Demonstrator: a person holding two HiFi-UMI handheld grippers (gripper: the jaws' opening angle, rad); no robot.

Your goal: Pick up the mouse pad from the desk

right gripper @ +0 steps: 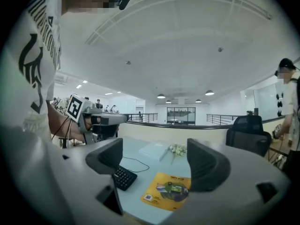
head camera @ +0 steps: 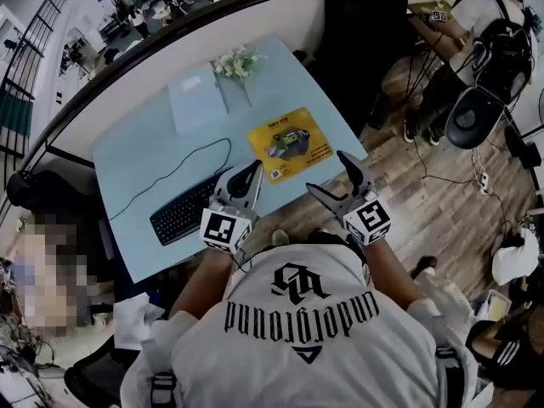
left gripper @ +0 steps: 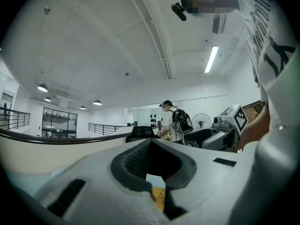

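The yellow mouse pad point(head camera: 289, 143) lies flat on the light blue desk point(head camera: 136, 151), near its front right corner. Both grippers hover at the desk's front edge, short of the pad. My left gripper point(head camera: 251, 172) is at the pad's front left with its jaws closed together and nothing in them; through the gap in its pads a sliver of the mouse pad point(left gripper: 159, 198) shows. My right gripper point(head camera: 327, 172) stands wide open and empty at the pad's front right. In the right gripper view the mouse pad point(right gripper: 168, 191) lies ahead, between the jaws of that gripper point(right gripper: 157, 163).
A black keyboard point(head camera: 183, 211) with a trailing cable lies left of the pad. A pale book point(head camera: 197, 98) and a sprig of white flowers point(head camera: 238, 62) sit at the desk's far side. A black office chair point(head camera: 361, 32) stands beyond the desk's right end, with a seated person point(head camera: 476, 32) further right.
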